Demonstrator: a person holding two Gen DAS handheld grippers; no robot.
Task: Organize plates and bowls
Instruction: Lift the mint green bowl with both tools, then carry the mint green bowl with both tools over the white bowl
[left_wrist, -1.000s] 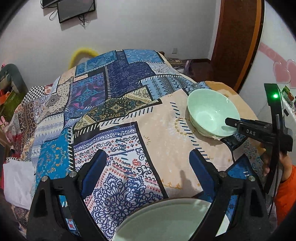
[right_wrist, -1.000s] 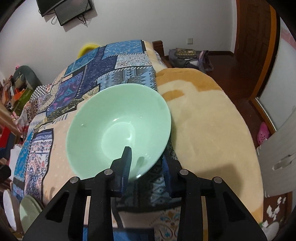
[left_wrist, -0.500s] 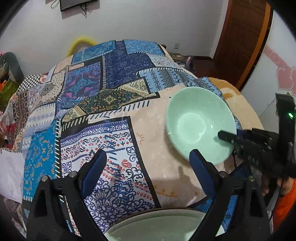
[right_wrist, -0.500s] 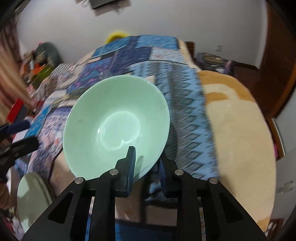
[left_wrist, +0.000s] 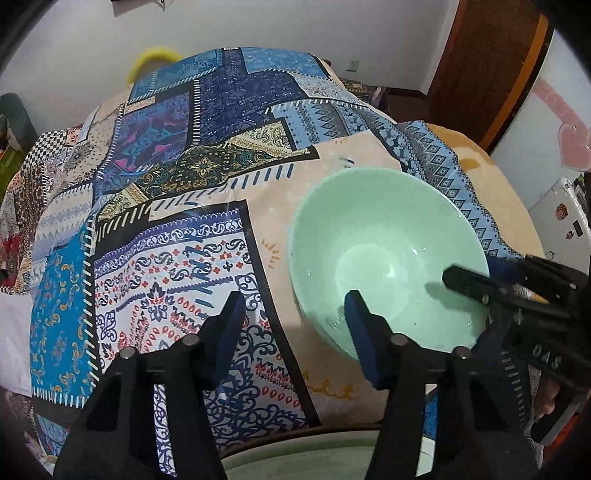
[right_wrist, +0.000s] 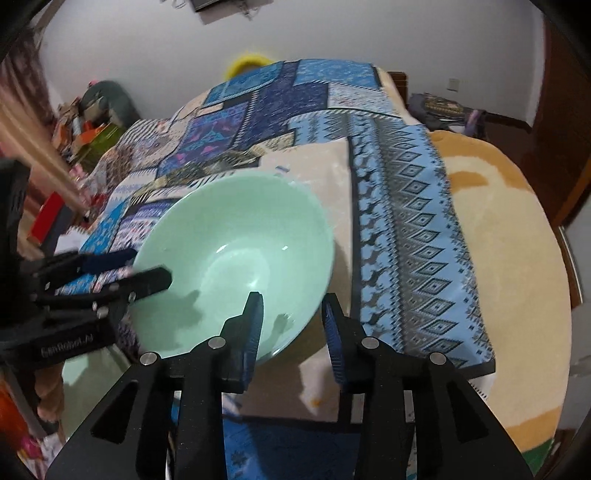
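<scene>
In the left wrist view, one pale green bowl (left_wrist: 388, 258), smooth, glossy and empty, sat tilted ahead and to the right of the left gripper (left_wrist: 293, 328). That gripper's jaws had just been closing and stood half spread across the bowl's near rim. The right pad lay inside the bowl and the left pad stayed clear of its outer wall. The right gripper (left_wrist: 480, 278) came in from the right, one finger inside the bowl and one behind the rim. One pale green plate (left_wrist: 295, 459) showed just below the left jaws, and a patchwork quilt (left_wrist: 166, 240) lay beneath everything. In the right wrist view, the same single bowl (right_wrist: 236, 258) filled the space ahead and left of the right gripper (right_wrist: 293, 328), whose jaws had just been opening. Its near rim ran between them, left finger inside and right finger outside, but I could not tell whether the pads pressed on it. The left gripper (right_wrist: 129, 271) straddled the far-left rim. The plate (right_wrist: 85, 384) lay low on the left.
</scene>
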